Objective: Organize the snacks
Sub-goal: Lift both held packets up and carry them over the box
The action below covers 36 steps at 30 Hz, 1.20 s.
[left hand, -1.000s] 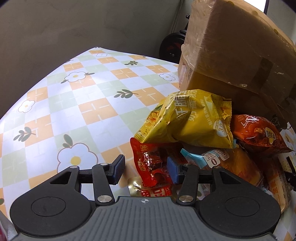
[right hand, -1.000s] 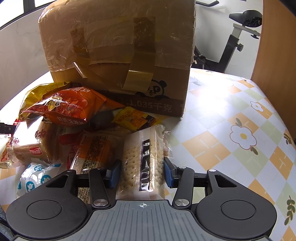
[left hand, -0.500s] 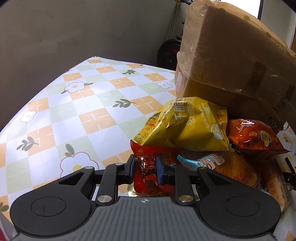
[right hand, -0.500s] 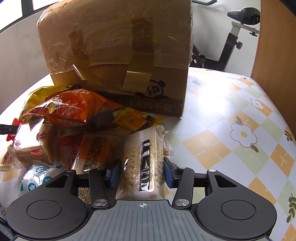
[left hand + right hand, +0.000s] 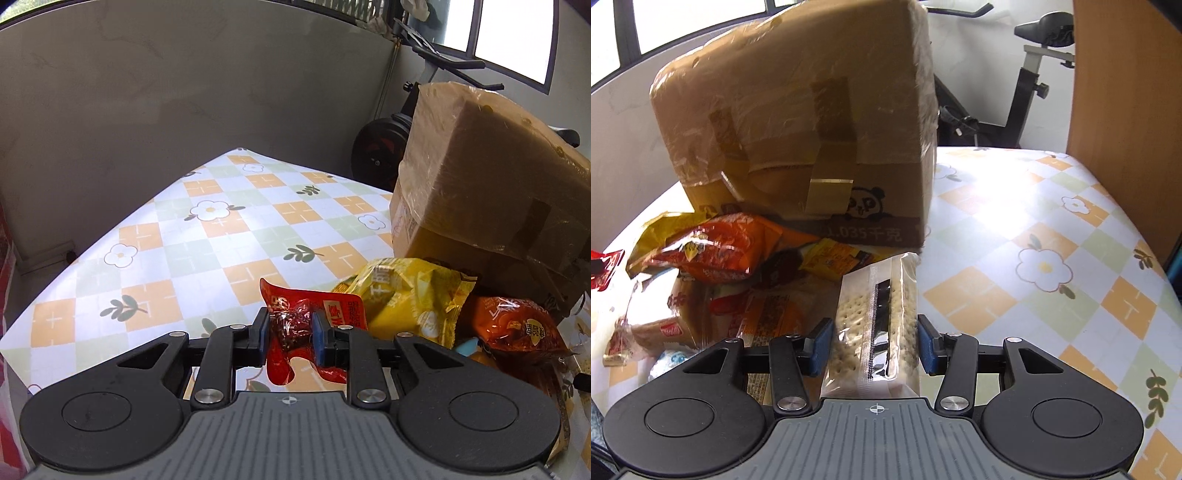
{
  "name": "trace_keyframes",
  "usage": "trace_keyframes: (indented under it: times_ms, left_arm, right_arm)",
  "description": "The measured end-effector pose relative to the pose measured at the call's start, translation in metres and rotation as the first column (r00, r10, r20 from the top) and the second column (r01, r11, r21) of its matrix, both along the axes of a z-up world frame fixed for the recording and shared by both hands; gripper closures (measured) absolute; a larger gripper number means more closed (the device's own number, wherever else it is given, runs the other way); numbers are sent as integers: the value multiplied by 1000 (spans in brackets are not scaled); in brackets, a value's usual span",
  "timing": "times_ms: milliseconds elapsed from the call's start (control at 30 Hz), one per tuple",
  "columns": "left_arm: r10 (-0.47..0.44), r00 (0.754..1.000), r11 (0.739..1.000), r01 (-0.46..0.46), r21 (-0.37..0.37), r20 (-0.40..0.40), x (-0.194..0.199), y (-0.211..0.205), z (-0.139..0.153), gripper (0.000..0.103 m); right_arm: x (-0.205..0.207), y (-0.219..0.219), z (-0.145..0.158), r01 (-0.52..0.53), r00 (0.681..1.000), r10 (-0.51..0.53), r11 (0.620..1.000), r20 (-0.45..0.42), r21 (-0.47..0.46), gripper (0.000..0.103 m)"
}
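My left gripper (image 5: 289, 335) is shut on a red snack packet (image 5: 314, 314) and holds it above the table. The packet's corner also shows at the left edge of the right wrist view (image 5: 604, 264). My right gripper (image 5: 874, 347) is shut on a clear cracker packet (image 5: 877, 325), lifted off the table. A pile of snacks lies before a taped cardboard box (image 5: 812, 140): a yellow bag (image 5: 410, 299), an orange chip bag (image 5: 716, 251), bread packets (image 5: 653, 325) and a small yellow packet (image 5: 834, 258).
The tablecloth (image 5: 221, 236) is checked with flowers. The box also shows at the right in the left wrist view (image 5: 487, 177). A grey wall (image 5: 147, 92) stands behind the table. An exercise bike (image 5: 1034, 74) and a wooden panel (image 5: 1126, 110) stand beyond the table's far right.
My left gripper closed on the red packet and lifted it off the pile. My right gripper has risen with the cracker packet held.
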<state>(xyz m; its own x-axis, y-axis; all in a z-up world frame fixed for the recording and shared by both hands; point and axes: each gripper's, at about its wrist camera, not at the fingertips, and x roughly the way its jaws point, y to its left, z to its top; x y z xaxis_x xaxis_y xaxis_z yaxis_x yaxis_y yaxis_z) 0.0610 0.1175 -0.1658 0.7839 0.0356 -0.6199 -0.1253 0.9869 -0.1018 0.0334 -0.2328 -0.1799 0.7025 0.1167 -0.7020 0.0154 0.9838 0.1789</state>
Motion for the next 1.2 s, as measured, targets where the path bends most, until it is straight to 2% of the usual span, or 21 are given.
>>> trace_keyframes:
  times_ms: [300,467,733,900,1000,1200]
  left_arm:
    - [-17,995,999,14,29,103,-7,-10,33,78]
    - [-49,986,999,49,7,157,-7,-17,58,78]
    - [-158,945,987,161,14,288,10,-41,118,78]
    - [-243,899,969,245,44,364,35,-80,149,78]
    - [-281,885,957,289,35,370,60,-105,158,78]
    - [-310,898,945,327,-2,312,138,-150,154,78]
  right_arm:
    - [0,-2,34,-18,995,17,1000,96,14,59]
    - [-3,-5,61,-22,988,14,999,157,49,59]
    - [3,-14,129,-66,944,35,994,327,87,59]
    - [34,-17,169,-127,904,93,990,416,54,59]
    - [63,-15,182,-145,879,125,989,460,8,59]
    - [146,-8,177,-126,911,122,992,393,-15,59]
